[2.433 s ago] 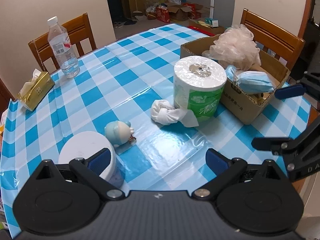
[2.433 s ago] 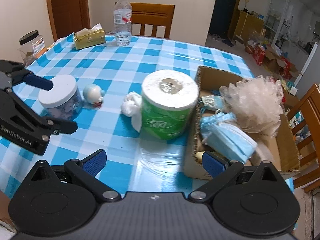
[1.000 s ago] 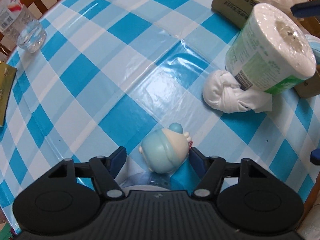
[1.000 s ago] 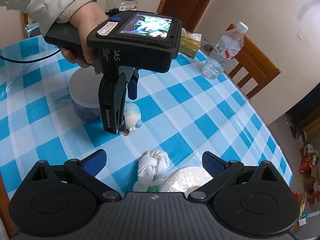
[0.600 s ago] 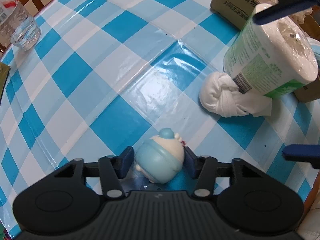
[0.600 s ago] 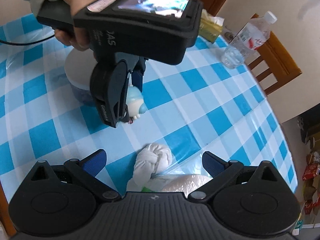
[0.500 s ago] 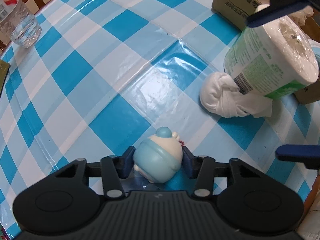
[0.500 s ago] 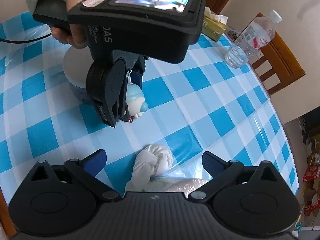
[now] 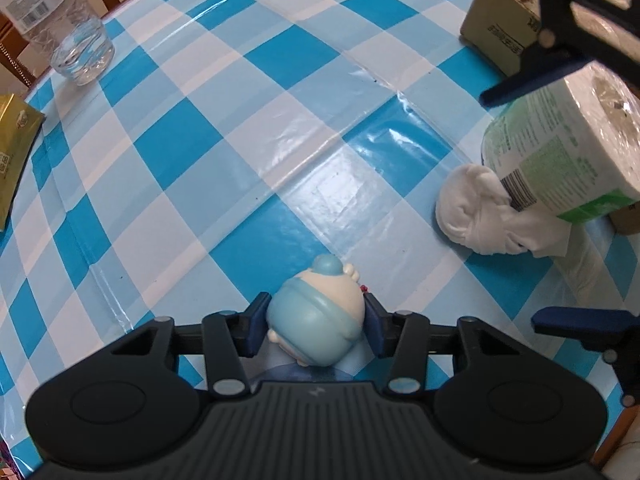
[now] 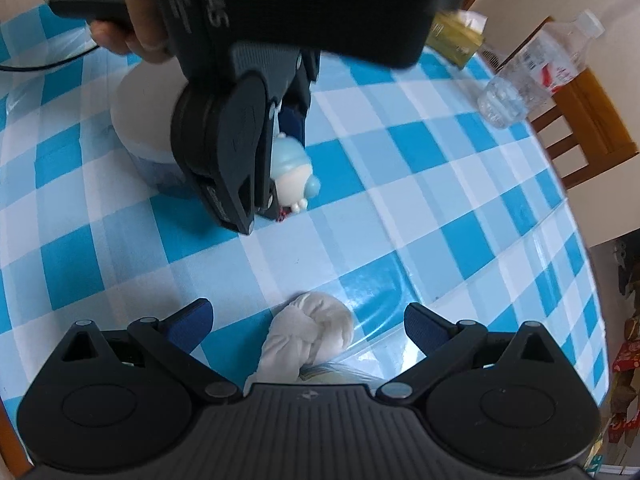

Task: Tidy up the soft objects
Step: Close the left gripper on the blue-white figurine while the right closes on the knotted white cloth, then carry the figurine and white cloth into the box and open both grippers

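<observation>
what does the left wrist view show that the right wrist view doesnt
Only the left wrist view shows the cardboard box and the full green-wrapped paper roll.

Only the right wrist view shows the hand holding the left gripper, the white-lidded jar behind it, and a chair.

Both show the left gripper shut on the blue toy figure, the knotted white cloth, the water bottle, the checked tablecloth, and the open right gripper.
</observation>
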{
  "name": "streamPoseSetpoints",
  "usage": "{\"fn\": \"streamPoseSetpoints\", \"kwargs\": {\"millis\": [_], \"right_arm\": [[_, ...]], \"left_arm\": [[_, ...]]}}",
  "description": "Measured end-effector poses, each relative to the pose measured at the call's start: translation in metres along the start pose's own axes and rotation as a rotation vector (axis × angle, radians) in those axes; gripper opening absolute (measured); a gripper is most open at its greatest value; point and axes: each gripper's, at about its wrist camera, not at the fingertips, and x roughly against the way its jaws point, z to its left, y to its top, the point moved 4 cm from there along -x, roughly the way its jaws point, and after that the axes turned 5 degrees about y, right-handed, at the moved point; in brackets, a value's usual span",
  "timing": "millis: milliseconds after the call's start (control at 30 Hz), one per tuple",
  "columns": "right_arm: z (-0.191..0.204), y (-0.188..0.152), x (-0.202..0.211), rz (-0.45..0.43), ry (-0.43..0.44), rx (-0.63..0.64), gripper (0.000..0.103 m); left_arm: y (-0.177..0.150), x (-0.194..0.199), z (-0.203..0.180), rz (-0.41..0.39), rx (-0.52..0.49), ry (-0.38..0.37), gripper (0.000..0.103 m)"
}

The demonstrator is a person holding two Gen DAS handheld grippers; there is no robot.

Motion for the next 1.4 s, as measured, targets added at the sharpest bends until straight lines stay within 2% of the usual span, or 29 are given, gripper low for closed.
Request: {"fn": "streamPoseSetpoints", "kwargs": {"millis": [300,367,433,467,633,700,1000,1200,1400], "right_arm": [[-0.009,0.000,-0.032,0.108,0.048,-0.032,0.103],[-0.010,0.001,-0.038,0.132,0.059,-0.046,0.097],[-0.013,0.001,-0.043,0.152,0.067,-0.063,0.085],[-0.014,0.001,-0.045,0.162,0.066,-0.069,0.083],[-0.016,-0.001,-0.047,0.168,0.083,-0.095,0.061],[-0.017,-0.001,-0.047,0.168,0.081,-0.101,0.060],[-0.007,0.006,-0.016,0.073,0.072,-0.118,0.059],[0.012,0.007,0.018,-0.018,0.074,-0.131,0.059],[0.036,-0.004,0.050,-0.095,0.064,-0.196,0.059]], "left_arm": [[-0.002,0.002,0.002,-0.012,0.029,0.007,0.047],[-0.002,0.003,0.001,-0.017,0.030,0.002,0.047],[-0.002,0.002,0.001,-0.018,0.035,-0.002,0.047],[-0.002,0.002,0.002,-0.020,0.037,-0.003,0.047],[-0.002,0.002,0.003,-0.019,0.040,-0.003,0.047],[-0.002,0.002,0.003,-0.020,0.039,-0.003,0.047],[-0.001,0.013,0.000,-0.042,0.041,-0.015,0.047],[-0.003,0.037,-0.001,-0.078,0.034,-0.002,0.046],[-0.010,0.067,-0.007,-0.119,0.020,0.015,0.045]]}}
